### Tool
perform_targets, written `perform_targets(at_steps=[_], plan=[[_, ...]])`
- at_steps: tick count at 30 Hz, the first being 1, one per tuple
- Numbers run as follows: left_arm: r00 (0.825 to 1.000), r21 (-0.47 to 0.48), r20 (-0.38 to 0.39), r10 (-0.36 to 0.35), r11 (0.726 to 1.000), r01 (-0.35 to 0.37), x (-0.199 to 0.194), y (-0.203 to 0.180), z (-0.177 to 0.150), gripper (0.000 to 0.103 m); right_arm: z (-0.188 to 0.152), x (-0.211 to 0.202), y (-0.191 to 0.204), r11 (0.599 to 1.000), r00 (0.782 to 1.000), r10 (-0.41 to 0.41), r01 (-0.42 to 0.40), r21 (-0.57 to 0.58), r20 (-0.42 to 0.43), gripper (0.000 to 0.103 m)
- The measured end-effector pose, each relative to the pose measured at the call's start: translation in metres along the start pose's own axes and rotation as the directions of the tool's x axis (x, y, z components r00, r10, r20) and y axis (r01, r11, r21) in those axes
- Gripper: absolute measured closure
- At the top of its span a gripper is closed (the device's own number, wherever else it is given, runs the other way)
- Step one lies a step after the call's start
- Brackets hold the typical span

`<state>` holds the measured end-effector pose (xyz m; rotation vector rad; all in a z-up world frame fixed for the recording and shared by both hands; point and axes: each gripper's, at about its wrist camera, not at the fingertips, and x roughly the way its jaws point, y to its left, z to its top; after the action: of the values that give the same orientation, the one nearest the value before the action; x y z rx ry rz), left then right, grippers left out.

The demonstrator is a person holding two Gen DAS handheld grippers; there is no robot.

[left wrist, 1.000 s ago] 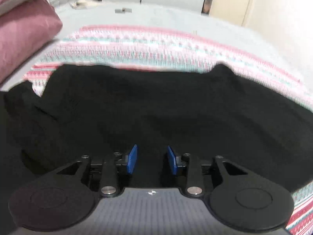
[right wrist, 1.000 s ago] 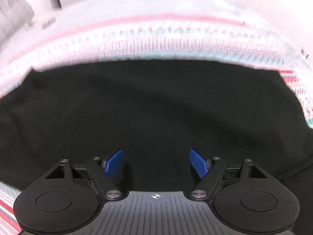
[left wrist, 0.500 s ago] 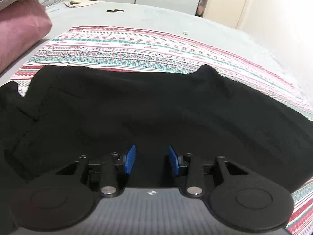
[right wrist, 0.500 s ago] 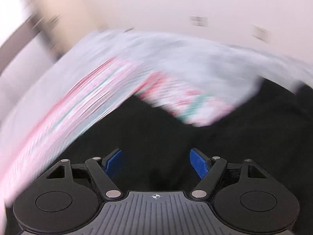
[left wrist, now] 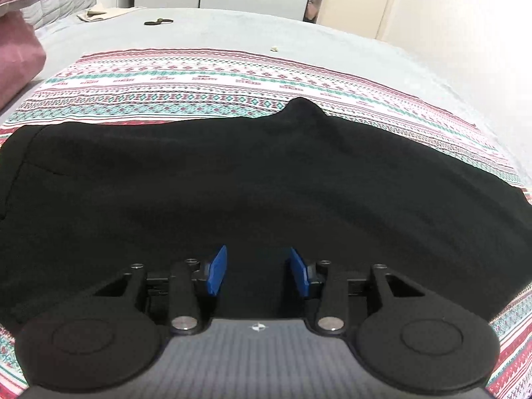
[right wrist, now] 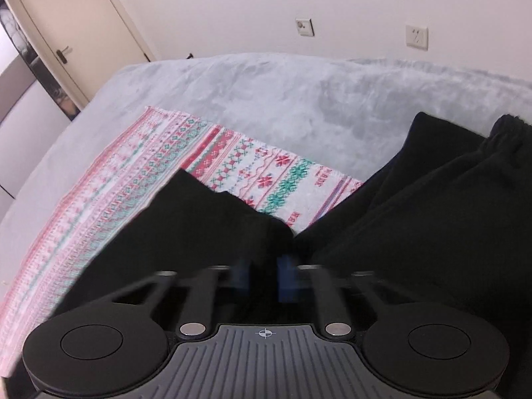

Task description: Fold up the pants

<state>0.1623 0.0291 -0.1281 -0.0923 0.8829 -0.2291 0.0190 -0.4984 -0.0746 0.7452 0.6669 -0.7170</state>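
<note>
The black pants (left wrist: 232, 179) lie spread across a patterned red, white and green blanket (left wrist: 199, 89) on a bed covered with a grey bedspread (left wrist: 232, 30). In the left wrist view they run in a wide band from the left edge of the blanket to its right edge, with a small peak of cloth poking up along their far border. A pink pillow (left wrist: 16, 63) sits at the bed's left edge, and a small dark item (left wrist: 159, 21) lies on the bedspread towards the far edge.

The left claw (left wrist: 256, 271) hangs low over the near part of the pants, its blue pads (left wrist: 217, 271) apart and its jaws opening; dark cloth lies under the gap, and no fold is pinched.

In the right wrist view, near the blanket's corner, the pants form two dark masses that meet just ahead of the right claw (right wrist: 264, 274). Its jaws are closing, blurred by motion, with a narrow gap left and a ridge of black cloth between the pads (right wrist: 286, 277); whether they already press on it I cannot tell
</note>
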Motion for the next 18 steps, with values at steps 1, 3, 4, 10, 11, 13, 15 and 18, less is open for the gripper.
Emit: perform_targets(at_steps=[1,3,4,10,11,13,15,18], plan=[[1.0,0.003,0.0,-0.001,1.0,0.001,0.001,-0.001,0.0,0.038,0.001,-0.005,0.002,1.0,1.0,0.004,-0.004,-0.004,0.018,0.093],[1.0,0.005,-0.001,-0.005,1.0,0.005,0.001,-0.002,0.0,0.038,0.003,-0.025,0.005,0.999,0.997,0.04,-0.041,0.012,0.072,0.094],[1.0,0.004,-0.003,-0.009,1.0,0.009,0.002,-0.002,0.0,0.038,0.004,-0.036,0.007,0.998,0.993,0.061,-0.062,0.007,0.105,0.095],[0.999,0.024,-0.033,0.009,1.0,-0.008,0.005,0.002,-0.002,0.038,-0.007,-0.012,0.005,0.997,0.998,-0.046,0.049,-0.058,0.041,0.095],[0.999,0.02,-0.034,0.007,1.0,-0.007,0.006,0.004,-0.001,0.038,-0.007,-0.007,0.003,0.997,0.998,-0.055,0.057,-0.058,0.033,0.095],[0.999,-0.006,-0.036,0.002,1.0,-0.002,0.006,0.009,0.0,0.038,-0.005,-0.008,0.001,0.999,0.999,-0.017,0.018,-0.035,0.033,0.095],[0.999,-0.027,-0.039,-0.008,1.0,0.007,0.006,0.012,0.002,0.038,-0.005,-0.008,-0.001,0.999,0.999,0.046,-0.046,-0.016,0.004,0.087],[0.999,-0.035,-0.035,-0.014,0.999,0.012,0.006,0.013,0.004,0.038,-0.008,-0.002,-0.007,0.999,0.999,0.029,-0.028,0.024,-0.035,0.071]])
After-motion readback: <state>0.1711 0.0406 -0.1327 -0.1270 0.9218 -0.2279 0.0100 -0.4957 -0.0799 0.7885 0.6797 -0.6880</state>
